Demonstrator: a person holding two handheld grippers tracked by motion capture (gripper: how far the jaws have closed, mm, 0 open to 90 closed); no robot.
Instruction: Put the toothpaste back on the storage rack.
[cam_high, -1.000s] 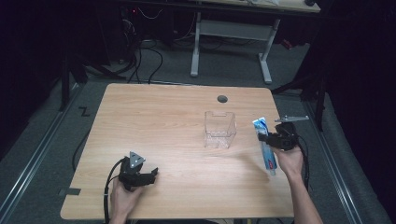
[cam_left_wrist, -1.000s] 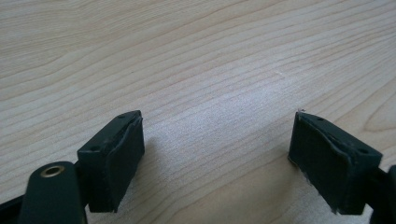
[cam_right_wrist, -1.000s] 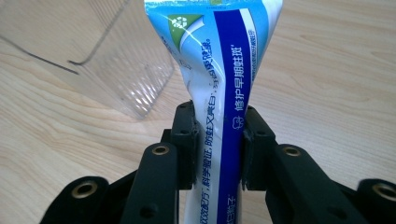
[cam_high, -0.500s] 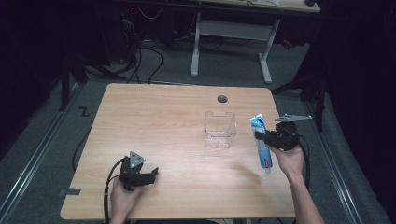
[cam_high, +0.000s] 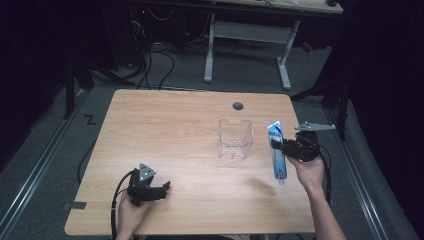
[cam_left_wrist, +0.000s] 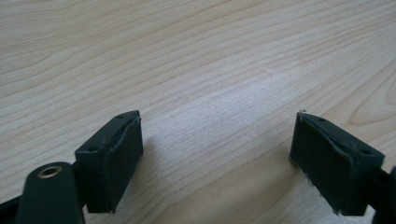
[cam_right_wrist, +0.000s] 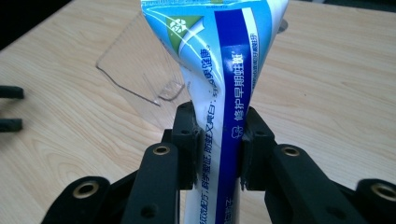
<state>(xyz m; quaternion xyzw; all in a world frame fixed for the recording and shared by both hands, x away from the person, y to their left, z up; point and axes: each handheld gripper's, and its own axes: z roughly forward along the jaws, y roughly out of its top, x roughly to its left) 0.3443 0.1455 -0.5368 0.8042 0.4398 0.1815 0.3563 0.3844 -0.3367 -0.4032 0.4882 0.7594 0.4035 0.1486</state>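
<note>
- The wooden table (cam_high: 165, 125) has a pale grain and a round cable hole (cam_high: 238, 106) near its far edge at 12 o'clock; dark carpet surrounds it, and the white legs of another desk (cam_high: 247, 35) stand beyond.
- A small strip of tape (cam_high: 74, 205) lies at the table's near left corner, at about 8 o'clock.
- The left gripper (cam_high: 161, 190) rests on the tabletop at 7 o'clock in the person's left hand (cam_high: 131, 212); in the left gripper view its jaws stand wide apart with bare wood between them.
- A clear plastic container (cam_high: 235, 139) stands upright right of centre, at about 2 o'clock, apart from both grippers.
- The right gripper (cam_high: 278, 146), at 3 o'clock in the right hand (cam_high: 309, 170), is clamped on a blue-and-white toothpaste tube (cam_high: 276, 152); the tube hangs just right of the container, crimped end away from the person, cap end towards them.
- In the right gripper view the pads pinch the tube (cam_right_wrist: 224, 84) across its middle, and its top is cut off by the frame.
- The container's far wall is hard to trace through its clear plastic, and the room beyond the desk is too dark to make out.
</note>
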